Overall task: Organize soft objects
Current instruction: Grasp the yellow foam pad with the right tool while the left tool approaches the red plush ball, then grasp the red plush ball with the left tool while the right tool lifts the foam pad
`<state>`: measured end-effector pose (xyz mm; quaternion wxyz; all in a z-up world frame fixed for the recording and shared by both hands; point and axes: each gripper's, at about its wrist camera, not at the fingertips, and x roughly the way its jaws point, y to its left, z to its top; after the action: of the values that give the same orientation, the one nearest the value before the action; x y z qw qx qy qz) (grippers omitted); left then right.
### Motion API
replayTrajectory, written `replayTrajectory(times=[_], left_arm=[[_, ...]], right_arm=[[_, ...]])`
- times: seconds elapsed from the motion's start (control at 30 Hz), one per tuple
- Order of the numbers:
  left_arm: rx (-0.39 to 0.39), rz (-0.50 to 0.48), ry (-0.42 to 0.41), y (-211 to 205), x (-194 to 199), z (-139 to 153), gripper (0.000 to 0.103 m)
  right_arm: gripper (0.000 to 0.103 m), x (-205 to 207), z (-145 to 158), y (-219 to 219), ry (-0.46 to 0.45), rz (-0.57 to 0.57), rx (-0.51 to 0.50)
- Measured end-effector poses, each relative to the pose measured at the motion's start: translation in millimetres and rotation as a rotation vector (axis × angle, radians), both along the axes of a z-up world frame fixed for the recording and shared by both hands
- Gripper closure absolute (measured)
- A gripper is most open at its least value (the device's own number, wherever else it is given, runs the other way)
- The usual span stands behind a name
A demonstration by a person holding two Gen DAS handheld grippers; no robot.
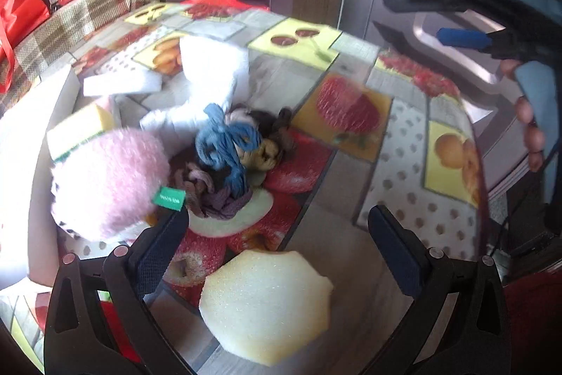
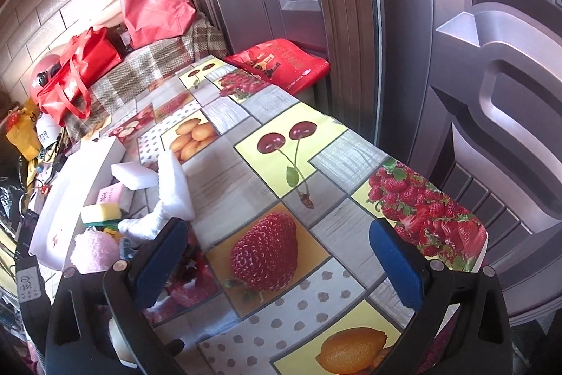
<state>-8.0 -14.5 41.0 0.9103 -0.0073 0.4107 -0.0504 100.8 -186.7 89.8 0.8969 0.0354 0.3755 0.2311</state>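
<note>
In the left wrist view my left gripper [image 1: 277, 217] is open above the fruit-print tablecloth [image 1: 404, 136]. A pale yellow round sponge [image 1: 267, 304] lies loose between its fingers, near their base. A pink plush [image 1: 109, 181] with a green tag touches the left finger. Behind them lie a tangle of blue yarn [image 1: 224, 143] on brown and purple cords, white foam pieces [image 1: 210, 69] and a yellow-green sponge [image 1: 80, 129]. My right gripper [image 2: 277, 227] is open over a strawberry picture and holds nothing. It also shows at the upper right of the left wrist view as the right gripper [image 1: 414, 16], held by a hand [image 1: 527, 115].
A white box [image 2: 70, 192] stands at the table's left side, next to the sponges. Red bags [image 2: 154, 6] sit on a plaid-covered seat beyond the table. A brown door [image 2: 474, 58] is close to the table's right edge [image 2: 484, 234].
</note>
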Motion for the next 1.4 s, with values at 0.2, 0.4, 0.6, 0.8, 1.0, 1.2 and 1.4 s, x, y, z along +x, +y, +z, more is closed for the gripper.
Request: replayTrajectory(times=[0.2,0.4,0.6,0.8,1.0,1.2,1.4], left_arm=[[-0.118,0.142,-0.228,45,-39,99,0.0],[-0.13,0.444,-0.285,122,-95,116,0.0],[-0.092,0.471,-0.106,132,-123,75,0.0],[-0.108,0.389,0.071,108,-103,20,0.0],[-0.151,0.366,0.121,102,-92,2,0.0],[-0.137,0.343,0.141,95,-64,-9,0.0],[-0.125,0.313,0.169,90,-38,-20,0.001]], right_arm=[[0.0,5,37,3,-0.086,0.039,0.047],[0.0,7,35,19,-0.118,0.159,0.118],[0.0,-27,5,70,-0.034,0.533,-0.035],[0.001,-91,-45,116,-0.014,0.886,-0.186],[0.007,-124,-76,144,-0.073,0.991,-0.325],[0.042,-118,-81,136,-0.071,0.977,-0.402],[0.043,-86,-64,105,-0.032,0.818,-0.343]])
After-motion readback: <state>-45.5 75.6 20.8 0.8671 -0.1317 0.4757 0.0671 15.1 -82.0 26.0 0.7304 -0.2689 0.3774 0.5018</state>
